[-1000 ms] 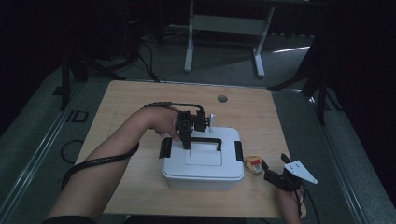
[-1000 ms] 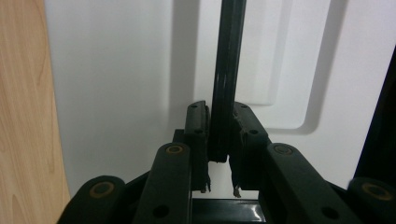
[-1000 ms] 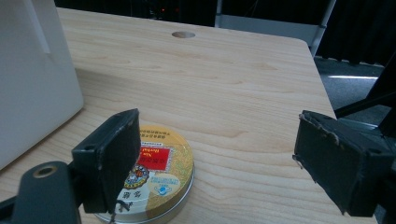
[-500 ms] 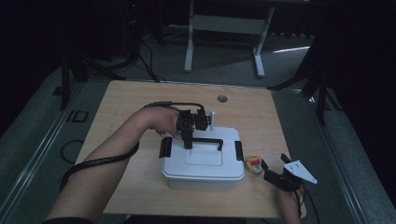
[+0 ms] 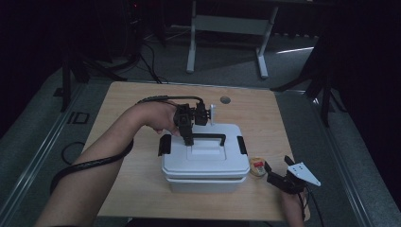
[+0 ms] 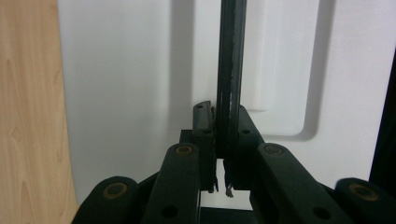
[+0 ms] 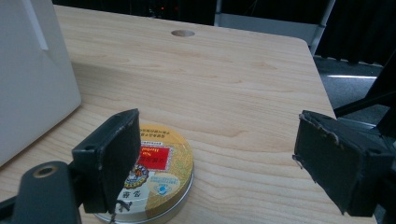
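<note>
A white plastic box with a black carry handle and black side latches stands in the middle of the wooden table. My left gripper points down at the lid and is shut on the handle, near its left end. A small round tin with a red and gold label lies on the table just right of the box. Close behind the tin my right gripper stands open, its left pad beside the tin and nothing between the jaws.
The table has a round cable hole at the back. Bare wood lies left of the box and behind it. A thick black cable trails along the left forearm. Metal stand legs rise on the dark floor beyond.
</note>
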{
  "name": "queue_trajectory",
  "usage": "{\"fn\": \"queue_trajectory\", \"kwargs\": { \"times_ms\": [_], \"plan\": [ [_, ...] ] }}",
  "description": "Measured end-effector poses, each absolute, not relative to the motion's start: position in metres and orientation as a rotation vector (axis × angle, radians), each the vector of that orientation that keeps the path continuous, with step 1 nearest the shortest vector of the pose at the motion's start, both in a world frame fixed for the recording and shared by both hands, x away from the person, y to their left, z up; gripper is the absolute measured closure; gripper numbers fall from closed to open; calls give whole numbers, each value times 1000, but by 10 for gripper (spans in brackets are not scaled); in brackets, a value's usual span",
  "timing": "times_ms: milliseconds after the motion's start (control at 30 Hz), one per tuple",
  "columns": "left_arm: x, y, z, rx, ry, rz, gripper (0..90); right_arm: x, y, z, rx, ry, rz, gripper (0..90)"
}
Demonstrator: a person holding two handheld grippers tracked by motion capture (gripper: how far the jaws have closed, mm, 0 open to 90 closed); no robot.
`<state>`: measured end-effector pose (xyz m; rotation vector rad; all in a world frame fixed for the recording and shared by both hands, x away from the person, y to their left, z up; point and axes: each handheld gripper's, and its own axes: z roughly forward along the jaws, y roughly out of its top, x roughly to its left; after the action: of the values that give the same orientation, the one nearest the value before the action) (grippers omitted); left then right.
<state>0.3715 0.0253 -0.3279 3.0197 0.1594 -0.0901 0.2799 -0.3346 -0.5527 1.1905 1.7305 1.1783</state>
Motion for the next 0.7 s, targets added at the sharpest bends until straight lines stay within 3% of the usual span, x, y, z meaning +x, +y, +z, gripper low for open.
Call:
{"fn": "queue_trajectory", "kwargs": {
  "times_ms": [367, 700],
  "plan": [
    [366, 51, -313, 3018, 195, -56, 835, 280, -334, -553, 1192, 1731, 1175, 143],
    [359, 101, -305, 3004, 317, -43, 835, 280, -334, -553, 1189, 1732, 1166, 142]
  ]
}}
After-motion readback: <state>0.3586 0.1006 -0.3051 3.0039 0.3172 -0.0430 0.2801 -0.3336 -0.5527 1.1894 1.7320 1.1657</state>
